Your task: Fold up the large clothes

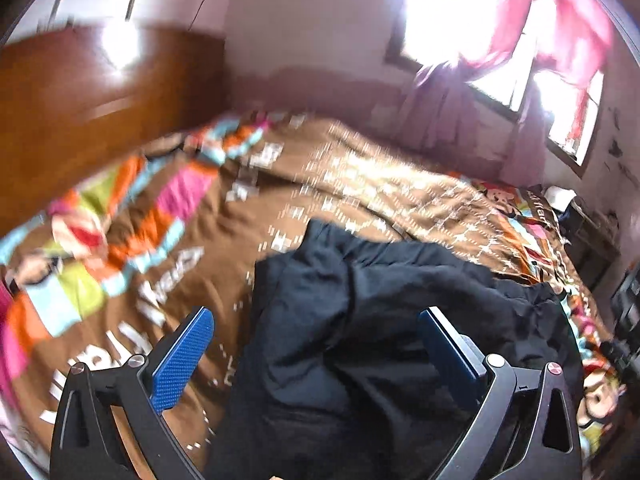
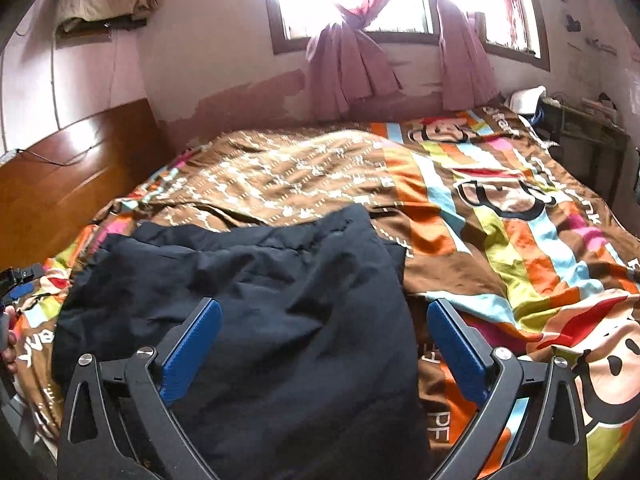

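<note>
A dark garment (image 2: 240,300) lies rumpled on the bed (image 2: 500,240), over a brown bedspread with bright stripes. The right gripper (image 2: 324,344) has its 2 blue pads spread wide above the cloth, gripping nothing. The left gripper (image 1: 316,352) is likewise spread apart over the garment's other side; that view is blurred, so contact seems unlikely.

Wide-open left tool (image 1: 316,344) above dark garment (image 1: 360,320) on patterned bedspread (image 1: 360,168)
</note>
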The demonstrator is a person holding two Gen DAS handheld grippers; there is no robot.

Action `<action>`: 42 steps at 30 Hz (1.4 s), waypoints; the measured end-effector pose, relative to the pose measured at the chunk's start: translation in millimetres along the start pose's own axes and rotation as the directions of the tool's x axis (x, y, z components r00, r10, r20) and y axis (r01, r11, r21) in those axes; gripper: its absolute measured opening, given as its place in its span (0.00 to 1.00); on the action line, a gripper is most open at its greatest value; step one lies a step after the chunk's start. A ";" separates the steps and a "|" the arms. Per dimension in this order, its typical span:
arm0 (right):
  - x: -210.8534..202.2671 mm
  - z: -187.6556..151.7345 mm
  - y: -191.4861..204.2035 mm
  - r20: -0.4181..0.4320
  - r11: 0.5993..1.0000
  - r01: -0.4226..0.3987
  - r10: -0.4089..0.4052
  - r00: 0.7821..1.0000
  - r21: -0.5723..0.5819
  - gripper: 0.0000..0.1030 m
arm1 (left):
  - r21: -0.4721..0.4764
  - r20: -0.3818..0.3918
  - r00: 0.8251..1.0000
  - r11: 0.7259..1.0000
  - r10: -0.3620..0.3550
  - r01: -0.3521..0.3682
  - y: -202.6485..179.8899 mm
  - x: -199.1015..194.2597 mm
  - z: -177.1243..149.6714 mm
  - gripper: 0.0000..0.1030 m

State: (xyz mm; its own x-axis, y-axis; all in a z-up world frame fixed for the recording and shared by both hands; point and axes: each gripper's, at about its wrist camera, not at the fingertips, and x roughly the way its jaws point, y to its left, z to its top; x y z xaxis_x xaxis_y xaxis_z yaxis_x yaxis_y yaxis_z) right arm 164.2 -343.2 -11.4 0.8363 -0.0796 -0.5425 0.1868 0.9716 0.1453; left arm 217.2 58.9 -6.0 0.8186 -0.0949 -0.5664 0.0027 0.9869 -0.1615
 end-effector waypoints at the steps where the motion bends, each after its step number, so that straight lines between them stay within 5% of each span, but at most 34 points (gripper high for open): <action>1: -7.0 0.7 2.4 0.011 1.000 -0.013 0.013 1.000 -0.003 0.99 | 0.025 0.026 1.000 1.000 0.003 -0.003 -6.5 -7.9 -0.2 1.00; 7: -47.3 -0.1 13.9 0.100 0.999 -0.029 0.031 0.995 -0.026 0.99 | 0.123 0.131 0.991 0.992 -0.018 0.001 -38.7 -52.6 -7.8 1.00; 31: -141.9 -10.4 42.4 0.301 0.999 -0.007 0.020 0.953 -0.044 0.99 | 0.140 0.223 0.972 0.989 -0.070 0.040 -63.6 -126.8 -24.0 1.00; 42: -180.2 -33.7 65.7 0.354 0.997 -0.016 0.042 0.934 -0.076 0.99 | 0.127 0.171 0.975 0.984 -0.143 0.122 -67.1 -151.0 -45.9 1.00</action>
State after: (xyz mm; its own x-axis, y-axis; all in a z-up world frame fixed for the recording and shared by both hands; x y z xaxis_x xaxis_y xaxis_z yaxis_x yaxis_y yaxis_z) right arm 8.5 -257.5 68.0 0.9716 -0.1123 -0.2081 0.1335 0.9869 0.0910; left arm 67.0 1.1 53.2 0.8961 -0.2112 -0.3905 0.1754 0.9765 -0.1255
